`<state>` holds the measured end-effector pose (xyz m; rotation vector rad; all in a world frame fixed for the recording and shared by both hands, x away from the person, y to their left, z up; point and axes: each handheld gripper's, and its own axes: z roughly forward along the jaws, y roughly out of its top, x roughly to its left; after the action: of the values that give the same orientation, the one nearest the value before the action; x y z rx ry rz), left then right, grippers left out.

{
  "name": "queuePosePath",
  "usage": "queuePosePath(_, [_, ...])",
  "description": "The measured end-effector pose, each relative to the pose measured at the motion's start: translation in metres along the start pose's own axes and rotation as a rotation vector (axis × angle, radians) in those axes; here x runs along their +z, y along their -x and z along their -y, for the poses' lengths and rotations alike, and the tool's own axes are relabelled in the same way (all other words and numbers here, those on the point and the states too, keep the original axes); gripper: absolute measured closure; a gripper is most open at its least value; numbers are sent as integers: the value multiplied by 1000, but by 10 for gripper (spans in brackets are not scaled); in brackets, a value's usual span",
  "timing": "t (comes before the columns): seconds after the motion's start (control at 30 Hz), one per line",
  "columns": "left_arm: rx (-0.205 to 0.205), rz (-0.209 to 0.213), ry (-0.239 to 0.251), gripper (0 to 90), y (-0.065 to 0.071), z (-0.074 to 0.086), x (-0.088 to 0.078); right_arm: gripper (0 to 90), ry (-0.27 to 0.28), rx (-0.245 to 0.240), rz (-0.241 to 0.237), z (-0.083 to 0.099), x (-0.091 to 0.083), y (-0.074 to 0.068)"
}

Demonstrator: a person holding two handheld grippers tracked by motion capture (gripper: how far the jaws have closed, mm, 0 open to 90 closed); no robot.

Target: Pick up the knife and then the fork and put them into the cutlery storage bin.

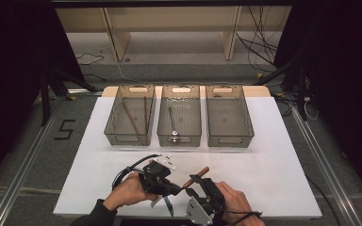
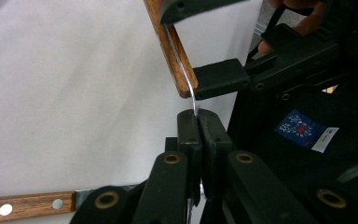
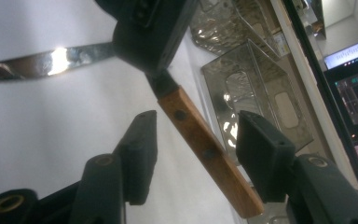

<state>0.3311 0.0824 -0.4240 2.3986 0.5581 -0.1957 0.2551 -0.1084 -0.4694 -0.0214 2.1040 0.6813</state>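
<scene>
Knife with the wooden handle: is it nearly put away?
Not yet. Wooden-handled pieces already lie in the left bin, a metal one in the middle bin. The left gripper is shut on the knife by its blade; the right gripper's jaws straddle its handle without pressing. Binning remains.

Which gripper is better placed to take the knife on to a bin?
Probably the right gripper. Its jaws bracket the knife's wooden handle without pressing yet, a sturdy place to carry by. The left gripper is shut on the thin blade, and a second knife lies beside it.
</scene>
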Motion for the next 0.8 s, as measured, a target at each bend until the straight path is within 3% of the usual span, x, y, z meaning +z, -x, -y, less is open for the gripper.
queuePosePath(0.43, [-8,25,-18,878,0,0,1,658,-2,-126,46,1,2,-9])
queuePosePath(0.8, [-26,41,-30,870,-2,1,1,746,6,-249,52,1,4,-17])
